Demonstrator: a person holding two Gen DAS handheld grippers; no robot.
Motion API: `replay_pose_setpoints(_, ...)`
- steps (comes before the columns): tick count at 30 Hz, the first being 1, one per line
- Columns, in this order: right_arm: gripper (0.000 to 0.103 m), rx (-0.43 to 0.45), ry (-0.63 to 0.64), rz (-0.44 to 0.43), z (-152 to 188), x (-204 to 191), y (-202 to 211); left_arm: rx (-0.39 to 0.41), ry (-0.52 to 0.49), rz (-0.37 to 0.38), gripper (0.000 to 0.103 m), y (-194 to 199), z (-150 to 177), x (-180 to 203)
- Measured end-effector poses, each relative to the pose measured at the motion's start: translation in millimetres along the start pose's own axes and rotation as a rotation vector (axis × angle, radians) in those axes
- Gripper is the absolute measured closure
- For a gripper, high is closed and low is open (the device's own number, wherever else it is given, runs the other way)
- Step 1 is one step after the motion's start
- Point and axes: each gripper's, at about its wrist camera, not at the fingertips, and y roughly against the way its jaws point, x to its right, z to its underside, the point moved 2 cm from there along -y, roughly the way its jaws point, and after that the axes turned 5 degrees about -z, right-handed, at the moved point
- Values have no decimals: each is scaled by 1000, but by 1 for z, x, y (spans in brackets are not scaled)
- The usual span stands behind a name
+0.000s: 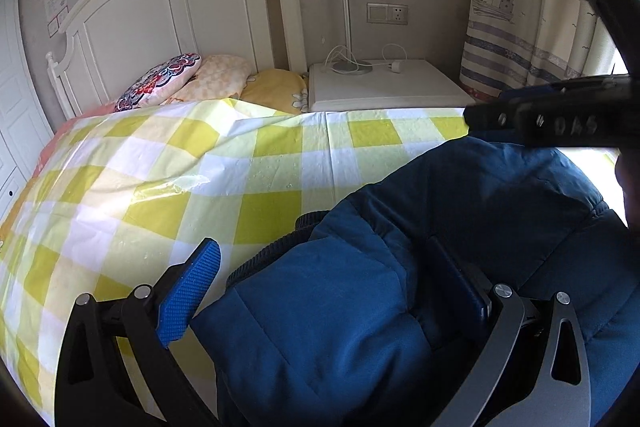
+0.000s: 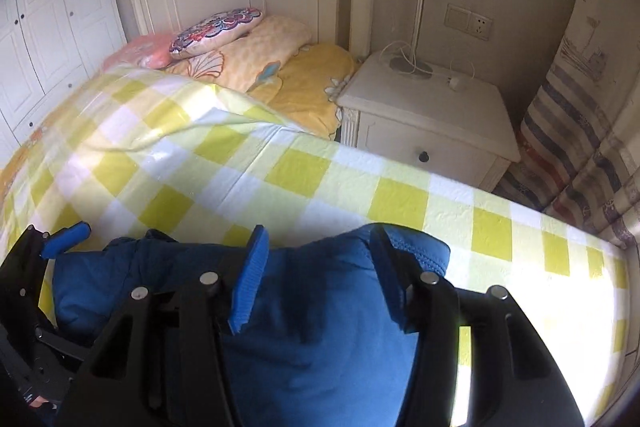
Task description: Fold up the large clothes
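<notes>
A dark blue padded jacket (image 1: 460,227) lies bunched on the yellow-and-white checked cover (image 1: 200,167) at the bed's near edge. My left gripper (image 1: 332,275) is open, its blue-padded fingers (image 1: 188,295) spread wide, with a fold of the jacket bulging between them. My right gripper (image 2: 320,275) is also open, its fingers (image 2: 252,279) astride a puffed part of the jacket (image 2: 328,327). The right gripper's black body shows at the upper right of the left wrist view (image 1: 560,123). The left gripper shows at the lower left of the right wrist view (image 2: 60,239).
Pillows (image 1: 192,79) lie against the white headboard (image 1: 168,11). A white nightstand (image 2: 432,115) with a lamp (image 2: 416,11) and cable stands beside the bed. A patterned curtain (image 2: 580,155) hangs on the right. White wardrobe doors (image 2: 48,27) are on the left.
</notes>
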Motion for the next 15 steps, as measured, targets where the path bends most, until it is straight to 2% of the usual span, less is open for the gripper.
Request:
replay_pose_setpoints(1,49,-95,37,12,7,-6,-17,-1,8,-3,4,-1,0,-2)
replay_pose_setpoints(2,47,-155,111,70,16,-13,-36,-14,13,0,4,-3,0,-3)
replay_pose_setpoints(3,47,-152,150,101,15,-17,-37,-23,14,5,4,-5,0,-3)
replay_pose_setpoints(5,45,-159,149,128,12,-18,-36,-35,15,20,4,-6,0,-4)
replay_pose_setpoints(6,43,-138,155,144,13,-19,-30,-45,19,40,4,-5,1,-6)
replay_pose_setpoints(8,28,-90,79,137,19,-11,-7,-69,47,76,4,-1,4,-17)
replay_pose_setpoints(11,19,20,-93,-18,45,8,55,-56,77,67,4,27,15,-33)
replay_pose_setpoints(13,12,100,-149,-60,71,16,101,-38,65,49,5,54,25,-39)
replay_pose_setpoints(15,5,144,-202,-100,105,20,141,-47,72,108,5,83,40,-45)
